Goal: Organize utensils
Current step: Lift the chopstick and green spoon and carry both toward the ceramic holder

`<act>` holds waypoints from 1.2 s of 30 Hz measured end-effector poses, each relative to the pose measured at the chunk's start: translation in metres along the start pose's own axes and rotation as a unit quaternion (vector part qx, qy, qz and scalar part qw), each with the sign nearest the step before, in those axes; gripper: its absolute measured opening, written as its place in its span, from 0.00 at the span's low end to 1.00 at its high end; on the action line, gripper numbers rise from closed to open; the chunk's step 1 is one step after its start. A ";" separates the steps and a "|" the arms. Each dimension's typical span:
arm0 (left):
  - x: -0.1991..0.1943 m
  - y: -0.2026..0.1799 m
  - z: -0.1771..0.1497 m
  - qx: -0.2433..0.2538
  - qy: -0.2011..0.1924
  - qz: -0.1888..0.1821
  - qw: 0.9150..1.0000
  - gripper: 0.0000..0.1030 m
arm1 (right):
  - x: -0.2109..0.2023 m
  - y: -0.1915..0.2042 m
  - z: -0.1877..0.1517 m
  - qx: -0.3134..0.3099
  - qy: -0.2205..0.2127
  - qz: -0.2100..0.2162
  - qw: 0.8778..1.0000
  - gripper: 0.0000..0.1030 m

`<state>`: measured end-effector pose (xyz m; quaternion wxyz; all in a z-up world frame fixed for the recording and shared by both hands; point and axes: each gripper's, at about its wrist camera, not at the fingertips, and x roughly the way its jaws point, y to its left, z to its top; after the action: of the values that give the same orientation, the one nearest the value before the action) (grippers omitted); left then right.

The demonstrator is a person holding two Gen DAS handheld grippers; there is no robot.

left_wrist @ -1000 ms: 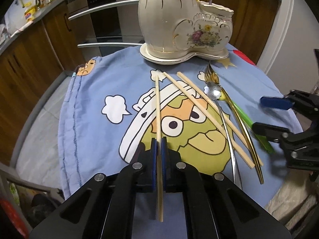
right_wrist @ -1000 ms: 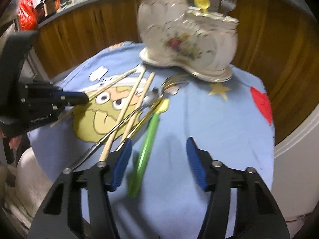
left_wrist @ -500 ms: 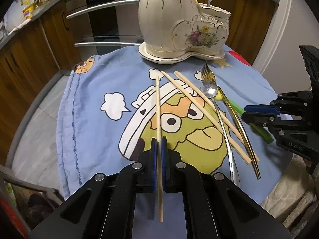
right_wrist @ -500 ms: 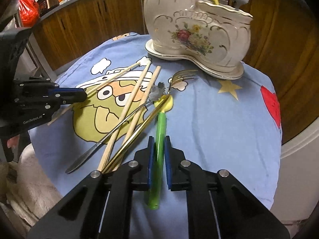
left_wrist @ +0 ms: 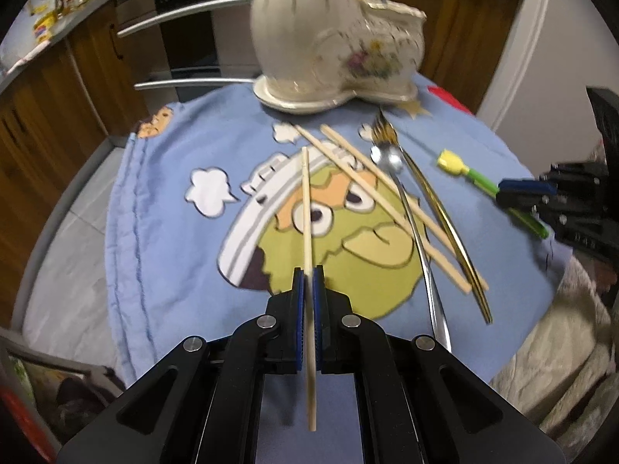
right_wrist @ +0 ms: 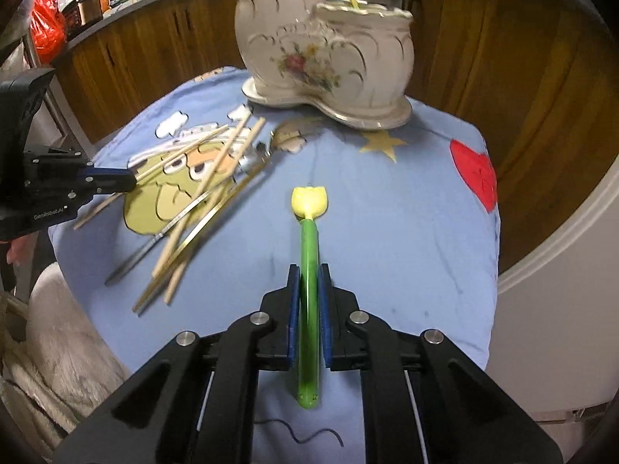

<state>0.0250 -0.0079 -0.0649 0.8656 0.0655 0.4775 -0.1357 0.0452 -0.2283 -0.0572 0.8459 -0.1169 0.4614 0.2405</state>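
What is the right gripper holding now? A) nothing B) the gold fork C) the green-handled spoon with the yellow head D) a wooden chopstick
C: the right gripper is shut on the green-handled spoon, whose yellow head points toward the ceramic holder.

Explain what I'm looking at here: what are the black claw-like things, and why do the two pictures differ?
They are two hand-held grippers, each carrying a fisheye camera looking along its fingers. One picture is from the left gripper, shut on a single wooden chopstick. The other is from the right gripper, shut on a green-handled utensil with a yellow tulip-shaped head. Each gripper also shows at the edge of the other's picture. On the blue cartoon-print cloth lie two more wooden chopsticks, a silver spoon and a gold fork. Behind stands a cream ceramic boot-shaped holder, already holding some utensils.
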 end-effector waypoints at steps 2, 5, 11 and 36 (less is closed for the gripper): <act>0.002 -0.002 0.000 0.002 0.007 0.001 1.000 0.05 | 0.003 -0.001 -0.001 -0.001 0.014 0.006 1.000 0.09; 0.003 -0.002 0.003 0.001 0.018 0.005 1.000 0.05 | 0.001 0.001 0.000 -0.003 0.024 0.007 1.000 0.11; 0.006 -0.004 0.007 0.012 0.024 0.015 1.000 0.07 | 0.007 0.007 0.006 -0.030 0.028 0.005 0.999 0.22; -0.077 0.013 0.058 -0.012 -0.246 -0.059 0.967 0.05 | -0.073 -0.031 0.072 0.065 -0.272 0.048 0.959 0.09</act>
<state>0.0369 0.0037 0.0304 0.9477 -0.0090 0.2544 -0.1927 0.0796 -0.2467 0.0428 0.9327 0.0300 0.2339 0.2730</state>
